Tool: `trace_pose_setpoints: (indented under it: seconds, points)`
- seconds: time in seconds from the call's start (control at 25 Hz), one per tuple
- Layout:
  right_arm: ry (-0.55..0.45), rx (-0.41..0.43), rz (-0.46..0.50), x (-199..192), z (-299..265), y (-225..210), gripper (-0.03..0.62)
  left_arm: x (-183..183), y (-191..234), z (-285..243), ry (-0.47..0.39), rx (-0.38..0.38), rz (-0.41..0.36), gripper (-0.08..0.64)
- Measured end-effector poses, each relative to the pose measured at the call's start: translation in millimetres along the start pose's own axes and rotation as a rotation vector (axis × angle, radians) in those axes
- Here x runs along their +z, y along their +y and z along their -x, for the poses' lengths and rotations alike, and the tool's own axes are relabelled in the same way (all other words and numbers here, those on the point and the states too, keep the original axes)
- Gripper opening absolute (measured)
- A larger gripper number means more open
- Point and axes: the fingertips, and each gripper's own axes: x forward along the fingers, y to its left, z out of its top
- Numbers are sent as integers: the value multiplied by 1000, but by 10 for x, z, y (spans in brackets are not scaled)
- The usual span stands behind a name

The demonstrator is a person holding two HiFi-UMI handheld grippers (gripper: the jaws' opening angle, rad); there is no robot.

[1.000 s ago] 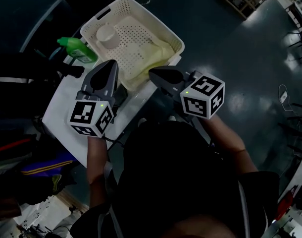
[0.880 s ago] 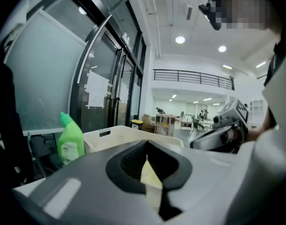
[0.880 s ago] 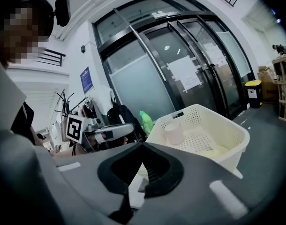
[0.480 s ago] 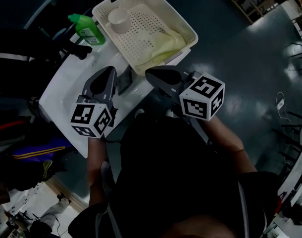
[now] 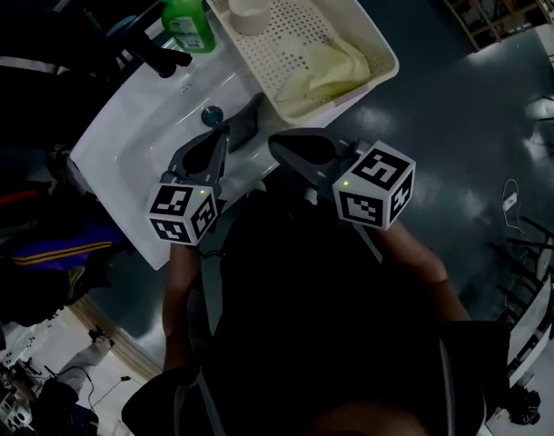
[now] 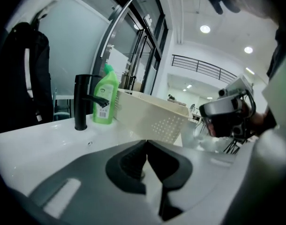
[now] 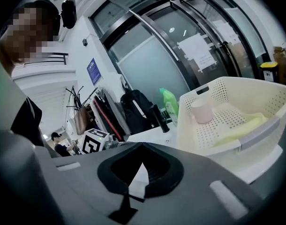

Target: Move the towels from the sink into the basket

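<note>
**A:** Where's the towel?

**B:** A yellow towel [image 5: 331, 66] already lies in the basket [image 5: 295, 30], at 12 o'clock. In the sink [image 5: 145, 143] there's a grey fold [image 5: 246, 122], probably a towel, just beside the drain [image 5: 212, 113].

**A:** And the tongs?

**B:** Both pairs are pinched together and hold nothing. From the left tongs [image 5: 220, 136] the fold is at 1 o'clock, just past the tip. From the right tongs [image 5: 280, 140] it's at 10 o'clock, slightly farther.

**A:** How does it lie?

**B:** It runs from 7 to 1 o'clock, roughly in line with the left tongs. I'd say the left takes it, once it opens.
</note>
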Motion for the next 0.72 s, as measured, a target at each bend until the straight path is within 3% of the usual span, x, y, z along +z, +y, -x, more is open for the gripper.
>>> trace_pose_setpoints:
  seconds: [0.2, 0.48, 0.72]
  points:
    - [59, 12, 7, -180, -193, 75, 0, -303, 138, -60, 74, 10, -22, 9]
    - [130, -13, 6, -475, -445, 21, 0, -544, 234, -185, 117, -37, 43, 17]
    - [169, -36, -30, -654, -645, -73, 0, -747, 255, -317, 186, -86, 36, 44]
